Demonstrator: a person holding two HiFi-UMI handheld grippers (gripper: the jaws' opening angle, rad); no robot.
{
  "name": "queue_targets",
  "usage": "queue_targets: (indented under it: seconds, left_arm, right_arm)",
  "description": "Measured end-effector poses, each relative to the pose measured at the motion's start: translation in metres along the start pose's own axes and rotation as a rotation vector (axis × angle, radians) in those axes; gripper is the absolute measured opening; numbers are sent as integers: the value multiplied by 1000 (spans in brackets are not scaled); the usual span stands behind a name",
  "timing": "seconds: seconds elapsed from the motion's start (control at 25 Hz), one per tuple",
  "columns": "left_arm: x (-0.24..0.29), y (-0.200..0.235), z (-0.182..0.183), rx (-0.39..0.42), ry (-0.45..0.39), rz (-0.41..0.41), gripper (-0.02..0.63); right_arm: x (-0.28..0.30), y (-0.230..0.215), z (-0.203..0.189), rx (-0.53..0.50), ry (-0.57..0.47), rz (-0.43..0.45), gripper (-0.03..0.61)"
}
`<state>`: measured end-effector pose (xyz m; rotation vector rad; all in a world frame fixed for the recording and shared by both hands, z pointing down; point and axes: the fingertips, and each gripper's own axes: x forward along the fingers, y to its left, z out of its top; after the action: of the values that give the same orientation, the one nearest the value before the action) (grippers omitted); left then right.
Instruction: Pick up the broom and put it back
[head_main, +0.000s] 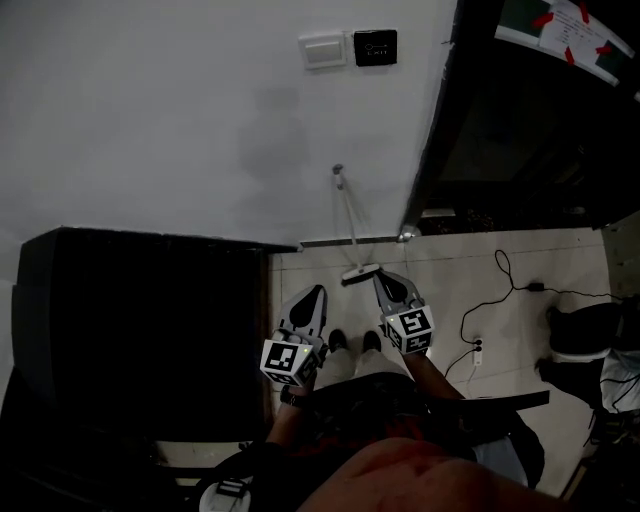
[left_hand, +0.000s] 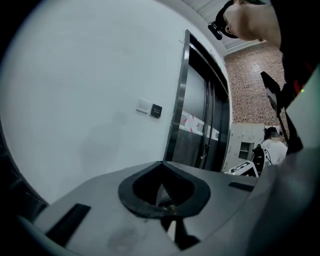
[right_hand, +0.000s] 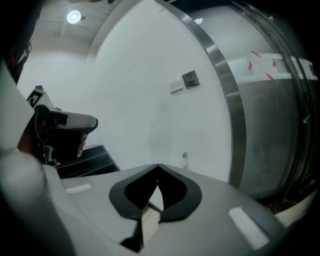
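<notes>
**Setting.** A plain white wall (head_main: 180, 120) is meeting a pale tiled floor (head_main: 440, 262). A dark doorway with a polished metal frame (head_main: 428, 140) is closing the scene on the right. A white switch plate (head_main: 322, 49) and a small black panel (head_main: 375, 47) are sitting high on the wall.

**Task object.** The thin, pale-handled broom with a small flat head (head_main: 351, 225) is leaning upright against the wall, just left of the metal frame. Its head is resting on the floor beyond the person's shoes.

**Grippers.** The grey left gripper with a marker cube (head_main: 315, 295) is hovering at near centre, its fingers pressing together on nothing. The matching right gripper (head_main: 386, 284) is pointing towards the wall, its fingers also meeting tip to tip with nothing between them. In the head view it is appearing close to the broom head, but it is not gripping the broom.

**Step in hand (judgement).** With the broom standing free and both grippers empty, the putting-back is looking done. If so, only backing away is remaining. Should the broom need lifting again, the fingers would have to spread and close around the slim handle without tipping it sideways along the wall.

**Surroundings.** A large black box-like cabinet (head_main: 140, 330) is crowding the near left. Black cables (head_main: 492, 298) and a white power strip (head_main: 477, 352) are trailing across the floor on the right, a tripping risk. The way straight ahead to the broom is lying open.
</notes>
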<state>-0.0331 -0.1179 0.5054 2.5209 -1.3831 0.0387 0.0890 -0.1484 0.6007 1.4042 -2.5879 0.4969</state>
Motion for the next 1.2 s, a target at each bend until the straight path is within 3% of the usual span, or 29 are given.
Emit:
queue_targets:
  seconds: [0.4, 0.6, 0.8, 1.0, 1.2]
  left_arm:
    - [-75, -20, -7, 46, -18, -15, 5]
    - [-143, -15, -12, 41, -26, 2, 5]
    - [-189, -15, -26, 14, -8, -7, 5]
    - [-206, -40, -39, 74, 30, -46, 5]
    - [-213, -60, -32, 55, 41, -55, 5]
  right_arm:
    - [-74, 47, 25, 13, -113, -62, 0]
    - [-117, 120, 40, 2, -192, -81, 0]
    - [-154, 185, 34, -27, -203, -107, 0]
    - [-187, 200, 10, -23, -149, -131, 0]
    - [-208, 198, 19, -26, -159, -139, 0]
